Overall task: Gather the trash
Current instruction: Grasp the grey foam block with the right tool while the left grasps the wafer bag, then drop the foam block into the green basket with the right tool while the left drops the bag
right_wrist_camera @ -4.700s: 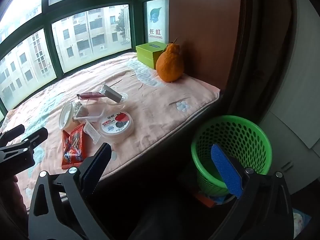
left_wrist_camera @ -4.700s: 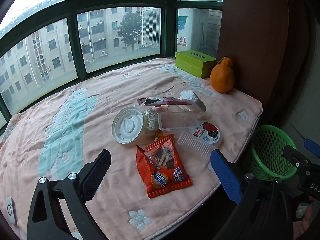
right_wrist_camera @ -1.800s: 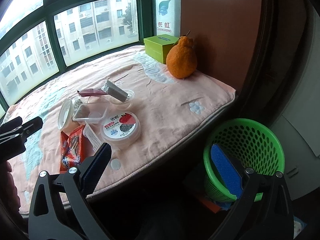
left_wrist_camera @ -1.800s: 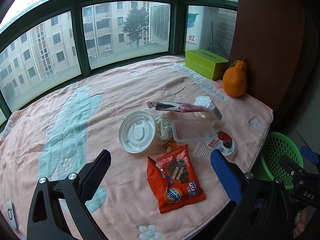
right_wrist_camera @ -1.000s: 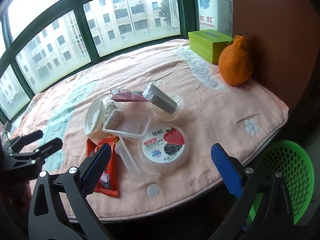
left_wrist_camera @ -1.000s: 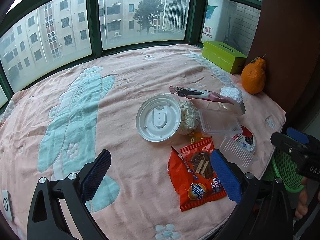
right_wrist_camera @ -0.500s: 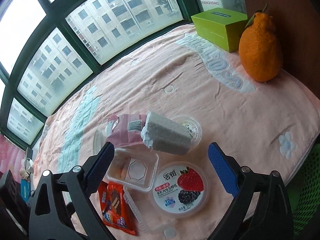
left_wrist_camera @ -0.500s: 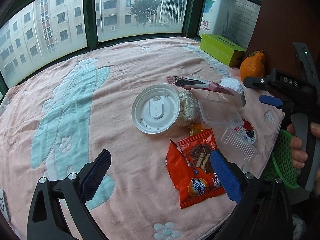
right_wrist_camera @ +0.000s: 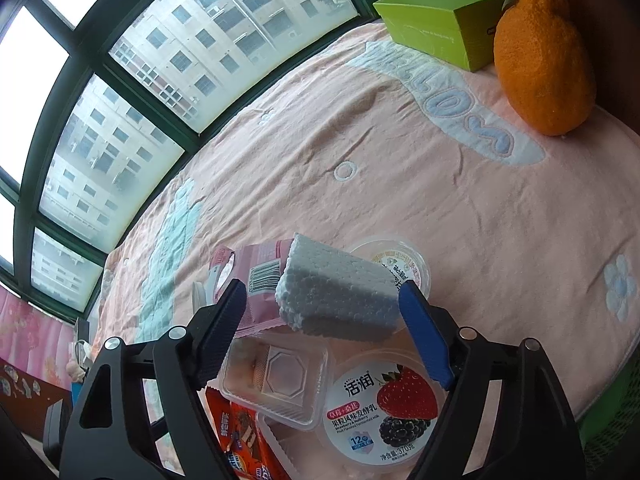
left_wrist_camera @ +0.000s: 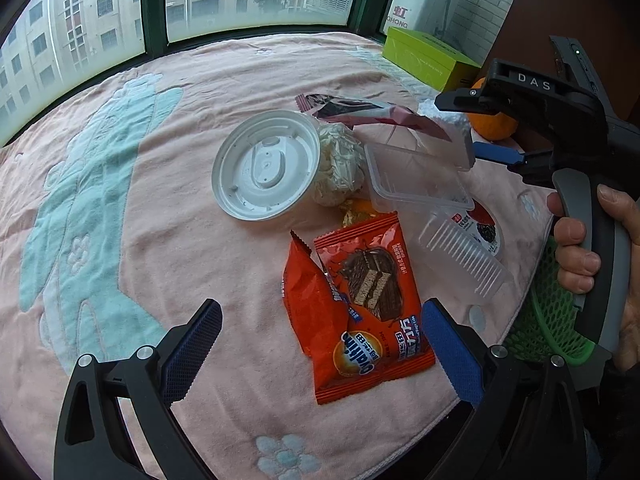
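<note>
- We judge that the task is only at its start: all the trash we can see lies on the pink blanket, and nothing of it has reached the green basket, which stands below the blanket's edge on the right.
- Our right gripper has just been closing, and the grey foam block is between its jaws. The blue pad on one side seems to touch the end of the block, but the other pad stands beside the pink wrapper, with a gap to the foam. So we read the jaws as apart and not yet clamped.
- The foam block rests tilted on top of the pile, over a small clear cup and the clear plastic box.
- Our left gripper hangs with its jaws wide apart over the orange snack wrappers. It holds nothing.
- What is left is nearly everything: the foam block, the pink wrapper, the white lid, the crumpled plastic beside it, the clear box, the ribbed tray, the yogurt cup and the orange wrappers.
- The green box and the orange fruit stand well apart from the pile; we think they are not trash.
- The next move, as we judge, is to close on the foam and carry it to the basket.
</note>
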A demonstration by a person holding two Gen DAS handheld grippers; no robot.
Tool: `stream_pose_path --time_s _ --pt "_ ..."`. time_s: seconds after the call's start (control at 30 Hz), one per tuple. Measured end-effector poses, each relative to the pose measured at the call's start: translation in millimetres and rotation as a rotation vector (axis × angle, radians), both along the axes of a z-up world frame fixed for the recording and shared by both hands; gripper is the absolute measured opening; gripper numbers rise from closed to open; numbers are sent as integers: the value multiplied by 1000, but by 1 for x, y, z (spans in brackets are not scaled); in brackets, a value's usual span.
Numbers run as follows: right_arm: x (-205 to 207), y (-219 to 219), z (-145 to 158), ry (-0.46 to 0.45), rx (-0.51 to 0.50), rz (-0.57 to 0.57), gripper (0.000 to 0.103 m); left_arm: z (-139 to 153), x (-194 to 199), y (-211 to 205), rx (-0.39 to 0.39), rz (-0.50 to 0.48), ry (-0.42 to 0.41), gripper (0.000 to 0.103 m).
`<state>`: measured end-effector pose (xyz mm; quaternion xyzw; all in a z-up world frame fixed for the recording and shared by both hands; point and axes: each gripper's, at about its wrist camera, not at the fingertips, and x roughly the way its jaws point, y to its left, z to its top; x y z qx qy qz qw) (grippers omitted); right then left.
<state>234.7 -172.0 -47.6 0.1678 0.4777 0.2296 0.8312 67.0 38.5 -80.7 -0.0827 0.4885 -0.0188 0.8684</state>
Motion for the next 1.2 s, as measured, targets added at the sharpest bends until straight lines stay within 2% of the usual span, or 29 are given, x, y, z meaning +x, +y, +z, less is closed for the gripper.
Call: stream_pose_path --time_s 0.07,0.37,0.57,0.67,0.8,1.07,1.2 --pt "2 -1 -2 9 4 -7 73 -3 2 -3 -9 5 17 96" --pt "7 -13 -10 37 42 -37 73 -12 10 -13 -19 6 52 96" --pt "10 -15 -16 71 105 -36 72 -17 16 -15 -27 7 73 96" --pt "8 -16 -15 75 133 -29 66 -20 19 -16 -31 8 82 96" --pt "0 -19 -7 37 114 -33 66 -24 21 -16 -47 16 101 95" --pt "-23 -37 20 -61 88 -40 65 -30 26 -27 -31 23 127 95" --pt "-40 -51 32 -92 90 -57 65 -32 28 -35 11 27 134 83"
